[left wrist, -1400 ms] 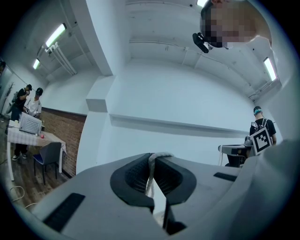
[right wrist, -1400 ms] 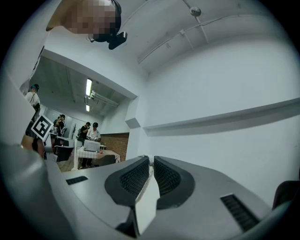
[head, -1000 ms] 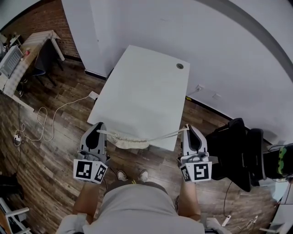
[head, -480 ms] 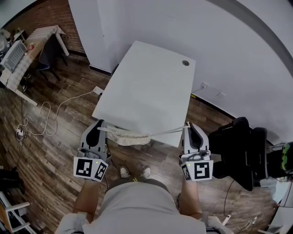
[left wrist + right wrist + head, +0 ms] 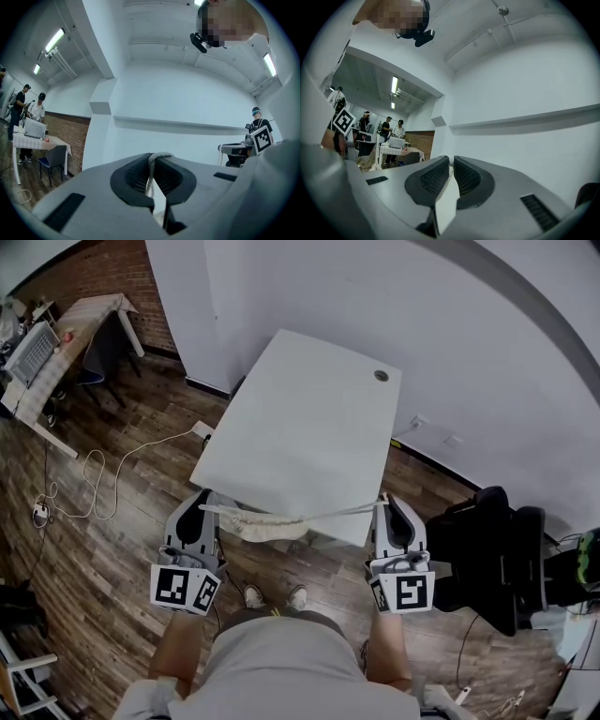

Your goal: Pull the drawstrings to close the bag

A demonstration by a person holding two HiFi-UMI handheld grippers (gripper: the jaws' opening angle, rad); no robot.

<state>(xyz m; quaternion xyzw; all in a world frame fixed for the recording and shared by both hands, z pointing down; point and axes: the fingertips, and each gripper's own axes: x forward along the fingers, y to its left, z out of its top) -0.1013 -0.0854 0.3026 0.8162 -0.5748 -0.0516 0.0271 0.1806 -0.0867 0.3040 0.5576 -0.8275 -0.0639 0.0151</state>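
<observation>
While a person stands at the near edge of a white surface [image 5: 309, 418], the left claw [image 5: 205, 502] and the right claw [image 5: 382, 504] each pinch a drawstring [image 5: 337, 514], the cords stretched straight between them. The cream bag [image 5: 269, 525] is bunched at that edge, midway between both claws.

My left tool [image 5: 202, 505] and right tool [image 5: 384, 505]: grey shells, black ribbed pads [image 5: 135, 174], black-and-white marker cubes [image 5: 185, 589] at the ends away from the counter [image 5: 300, 427]; grey top [image 5: 281, 662], pale shoes [image 5: 249, 597].
</observation>
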